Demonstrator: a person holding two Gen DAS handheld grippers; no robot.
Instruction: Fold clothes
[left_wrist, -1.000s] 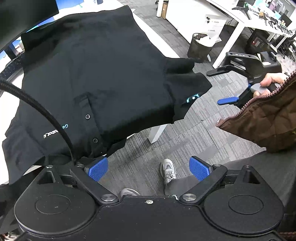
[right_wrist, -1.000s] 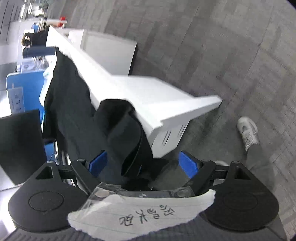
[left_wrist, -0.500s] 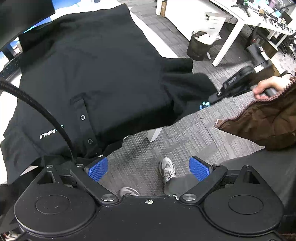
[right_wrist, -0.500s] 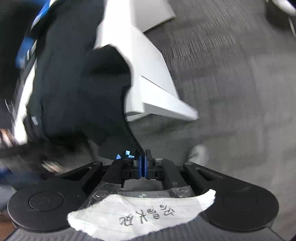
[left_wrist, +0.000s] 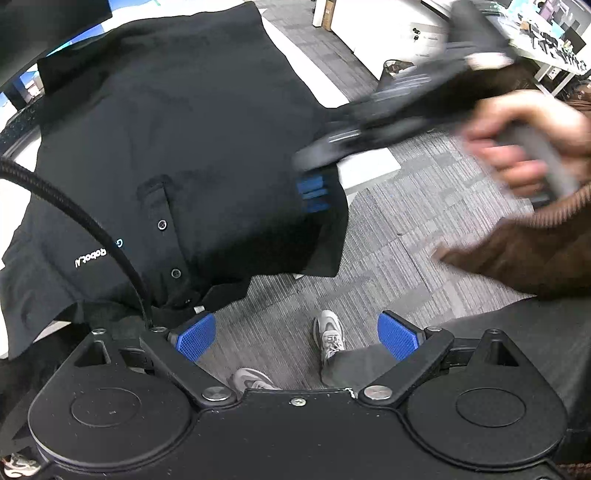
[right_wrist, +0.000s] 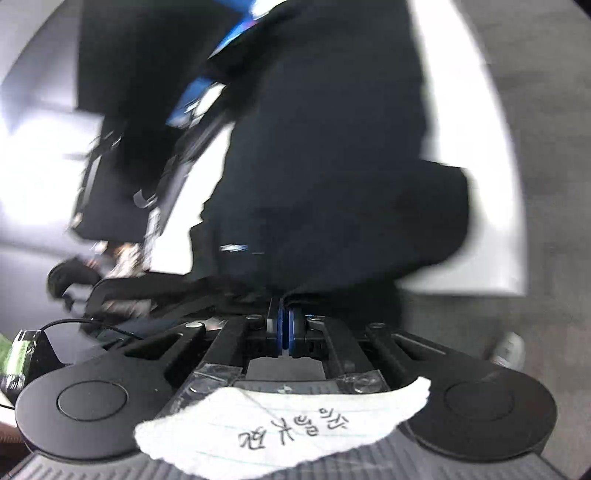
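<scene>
**Right claw clamped on the shirt's sleeve**

The right claw (right_wrist: 285, 328) has its blue pads pressed together on a fold of the black polo shirt (left_wrist: 177, 147), whose cloth rises from the pads and fills the middle of the frame. In the left wrist view, that claw sits blurred over the sleeve at centre right. The left claw (left_wrist: 295, 336) stands wide, holding nothing, at the bottom of the frame below the collar. The shirt spreads over the white surface (left_wrist: 369, 166), upper left.
</scene>
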